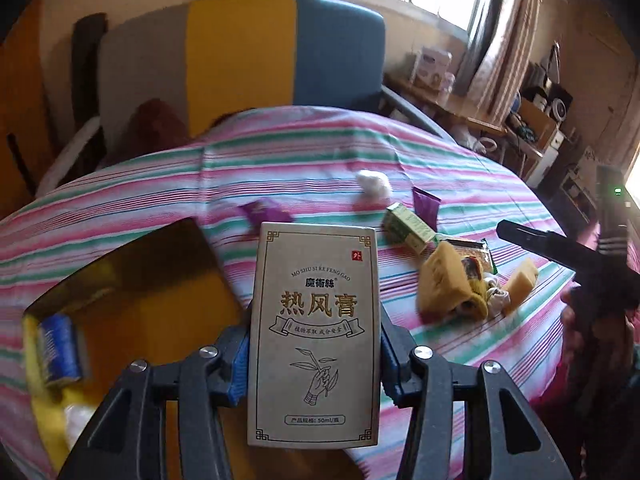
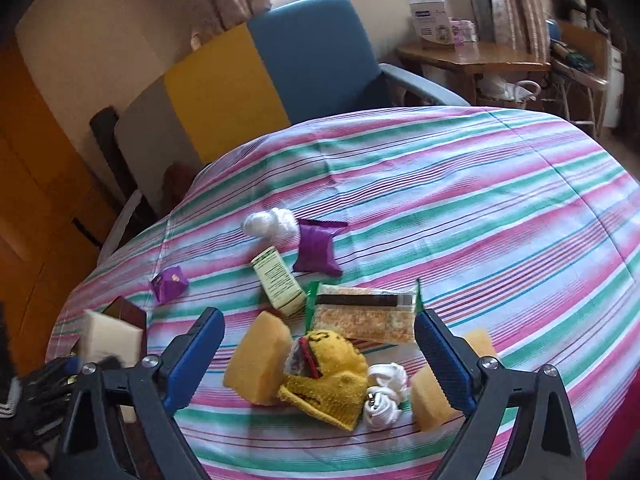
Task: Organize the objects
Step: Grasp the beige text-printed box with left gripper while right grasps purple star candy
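The left tongs are clamped on a tall grey carton printed with Chinese characters and a line drawing of a hand holding a sprig; it stands upright between the blue pads, lifted clear of the striped cloth on the counter. Below it to the left an amber box sits open near the counter's near edge, with a blue-wrapped packet inside.

The right tongs stand wide apart with nothing between the pads, hovering over a cluster near the near edge: a yellow sponge, a yellow knitted piece, a coiled white cable and a second sponge. Just behind these lie a clear snack packet and a small green-and-cream box. Farther toward the middle of the counter are a purple pouch, a white wad and, toward the left edge, a small purple wrapper.
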